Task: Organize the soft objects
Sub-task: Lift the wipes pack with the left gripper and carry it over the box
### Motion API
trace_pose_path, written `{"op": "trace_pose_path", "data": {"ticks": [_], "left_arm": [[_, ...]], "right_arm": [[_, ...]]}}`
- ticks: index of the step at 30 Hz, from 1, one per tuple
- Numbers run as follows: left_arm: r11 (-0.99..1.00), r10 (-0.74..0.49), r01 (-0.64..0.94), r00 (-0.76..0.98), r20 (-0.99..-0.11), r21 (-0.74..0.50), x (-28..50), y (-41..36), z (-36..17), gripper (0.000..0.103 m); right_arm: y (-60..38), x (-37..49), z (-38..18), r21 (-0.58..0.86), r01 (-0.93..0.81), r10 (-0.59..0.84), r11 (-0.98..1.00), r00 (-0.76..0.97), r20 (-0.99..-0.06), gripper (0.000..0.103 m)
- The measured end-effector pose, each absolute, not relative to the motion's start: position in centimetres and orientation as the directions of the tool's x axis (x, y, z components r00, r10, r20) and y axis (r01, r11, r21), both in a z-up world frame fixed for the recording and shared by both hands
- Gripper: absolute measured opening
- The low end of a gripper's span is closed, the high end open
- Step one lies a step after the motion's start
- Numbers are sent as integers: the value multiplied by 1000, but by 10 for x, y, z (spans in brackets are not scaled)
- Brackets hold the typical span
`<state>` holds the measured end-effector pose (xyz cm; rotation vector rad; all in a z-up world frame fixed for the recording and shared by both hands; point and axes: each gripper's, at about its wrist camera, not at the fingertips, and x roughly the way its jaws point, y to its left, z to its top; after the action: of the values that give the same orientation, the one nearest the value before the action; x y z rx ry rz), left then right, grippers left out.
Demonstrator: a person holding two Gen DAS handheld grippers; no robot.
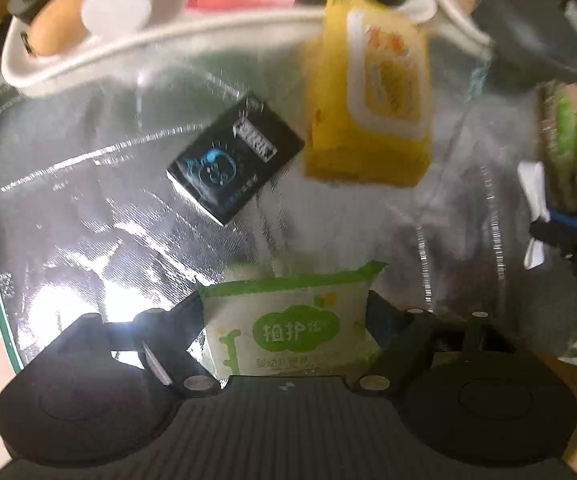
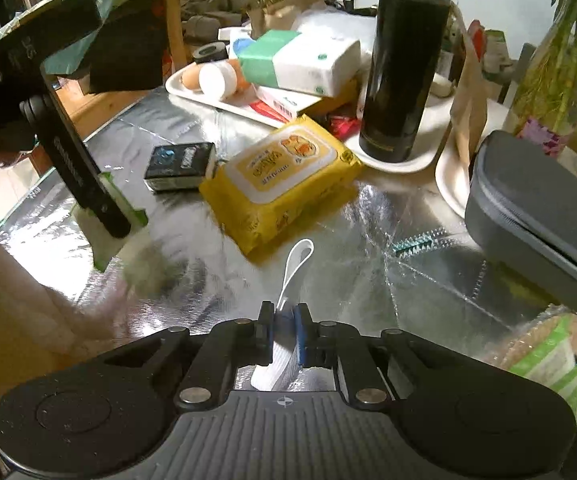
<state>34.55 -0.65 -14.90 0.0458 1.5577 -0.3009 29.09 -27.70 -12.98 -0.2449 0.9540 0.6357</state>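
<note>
The left gripper (image 1: 288, 332) has its jaws clamped across a light, squashy green tissue pack (image 1: 288, 328), held near the yellow wipes pack (image 2: 284, 176); the right gripper (image 2: 286, 332) pinches a white strap (image 2: 298, 264).

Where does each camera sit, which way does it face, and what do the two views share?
Left wrist: on the left gripper, looking down along its fingers at the foil-covered table; both fingers clamp a green tissue pack.
Right wrist: on the right gripper, facing across the table toward the white tray; its fingers pinch a white strap, and the left gripper and the person's arm show at left.
Shared: yellow wipes pack, black box, green tissue pack, white tray.
</note>
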Motion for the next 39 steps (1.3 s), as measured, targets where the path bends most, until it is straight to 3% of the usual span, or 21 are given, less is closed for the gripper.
{"op": "trace_pose_path", "data": {"ticks": [9, 20, 39], "left_arm": [[950, -248, 244, 207, -947, -195, 313, 9, -74, 81], [977, -176, 191, 482, -858, -92, 256, 5, -24, 81], [953, -265, 288, 648, -714, -92, 147, -8, 43, 81]], "right_arm": [[-278, 268, -81, 61, -561, 377, 826, 468, -800, 13], [-285, 231, -33, 90, -489, 376, 868, 528, -761, 13], [-283, 151, 11, 119, -503, 429, 856, 562, -708, 13]]}}
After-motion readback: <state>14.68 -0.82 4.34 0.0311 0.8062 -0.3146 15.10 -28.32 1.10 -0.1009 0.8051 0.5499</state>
